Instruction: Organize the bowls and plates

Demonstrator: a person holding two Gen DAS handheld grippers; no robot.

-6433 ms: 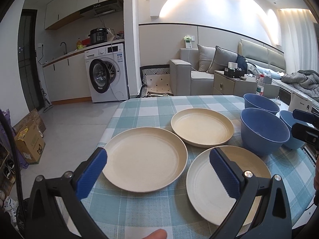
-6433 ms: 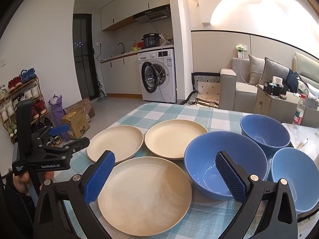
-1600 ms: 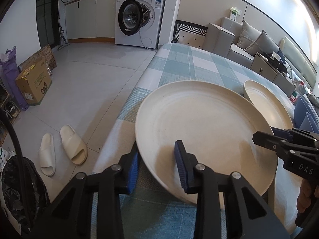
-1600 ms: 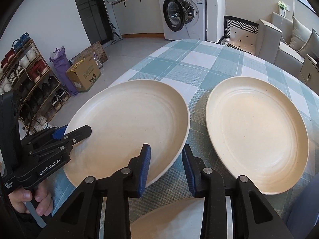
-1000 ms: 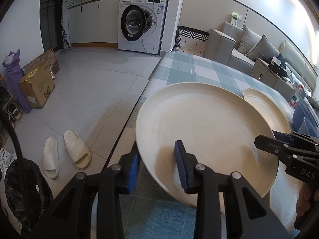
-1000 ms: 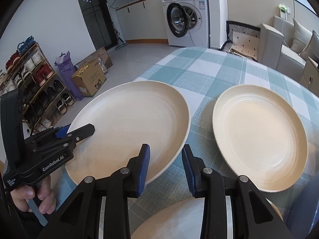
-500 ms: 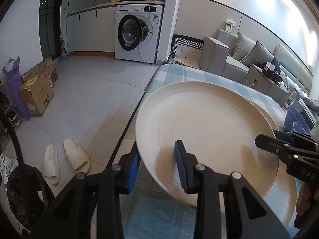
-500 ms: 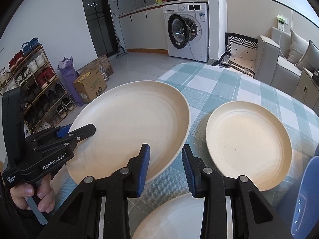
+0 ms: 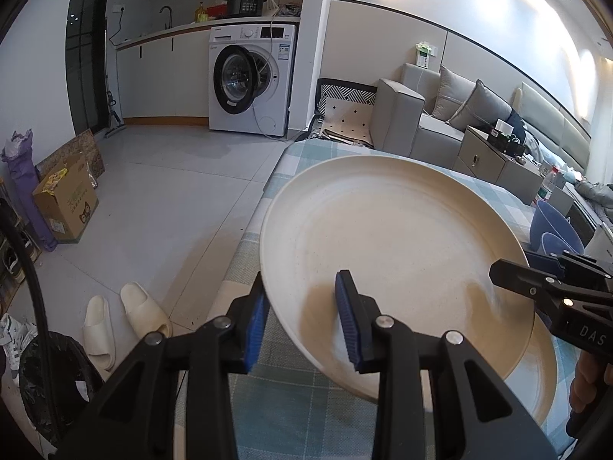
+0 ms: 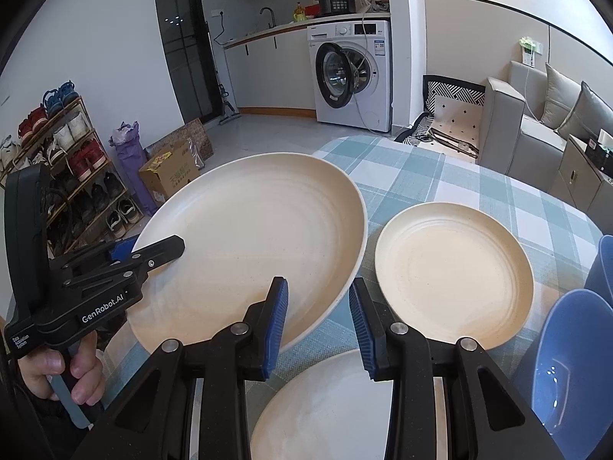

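The cream plate point(image 10: 253, 237) hung above the checked table point(image 10: 459, 184), its rim pinched by both the left gripper point(image 9: 302, 322) and right gripper point(image 10: 318, 322); stacking it onto another plate point(image 10: 452, 272) likely came next.

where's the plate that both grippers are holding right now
The held plate is up off the checked table, at its left edge over the floor side, left of the far plate in the right wrist view and above the near plate.

Bare checked tablecloth point(image 10: 452, 176) open at twelve o'clock beyond the lifted plate point(image 10: 253, 241); blocked by second plate point(image 10: 452, 272) at two, blue bowls point(image 10: 571, 360) at three.
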